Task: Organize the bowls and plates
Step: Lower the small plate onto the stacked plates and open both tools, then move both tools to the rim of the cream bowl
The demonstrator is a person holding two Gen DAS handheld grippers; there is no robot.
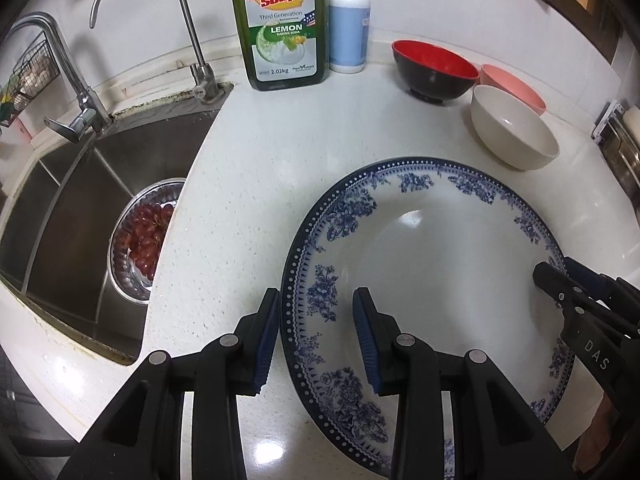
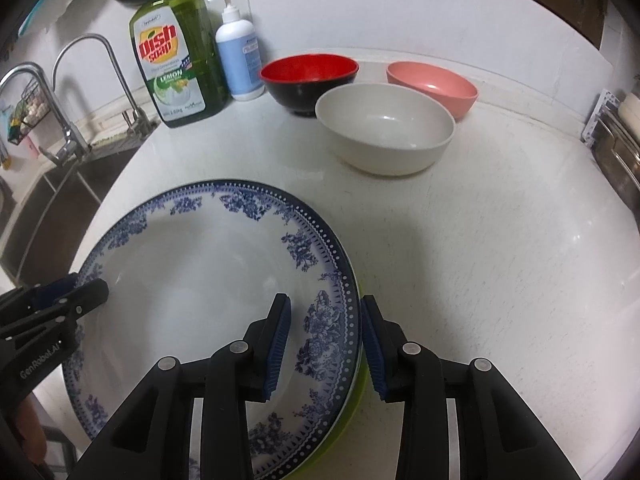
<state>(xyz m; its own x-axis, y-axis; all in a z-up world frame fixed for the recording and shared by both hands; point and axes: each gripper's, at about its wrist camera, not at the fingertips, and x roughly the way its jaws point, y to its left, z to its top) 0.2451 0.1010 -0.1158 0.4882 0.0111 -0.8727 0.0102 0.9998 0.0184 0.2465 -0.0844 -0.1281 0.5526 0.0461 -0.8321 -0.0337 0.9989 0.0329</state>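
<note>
A white speckled counter (image 1: 256,184) runs ahead of both grippers, with a steel sink (image 1: 80,200) off to the left gripper's left. Beyond the fingers stand a dish soap bottle (image 1: 280,28) and 3 bowls (image 2: 386,128): red-and-black, pink, cream. A white plate (image 1: 436,264) with blue flowers sits directly under the tools. The left gripper (image 1: 316,340) and right gripper (image 2: 326,344) each straddle an opposite rim, jaws apart, pads not pressing. A green edge (image 2: 358,384) shows beneath the plate.
</note>
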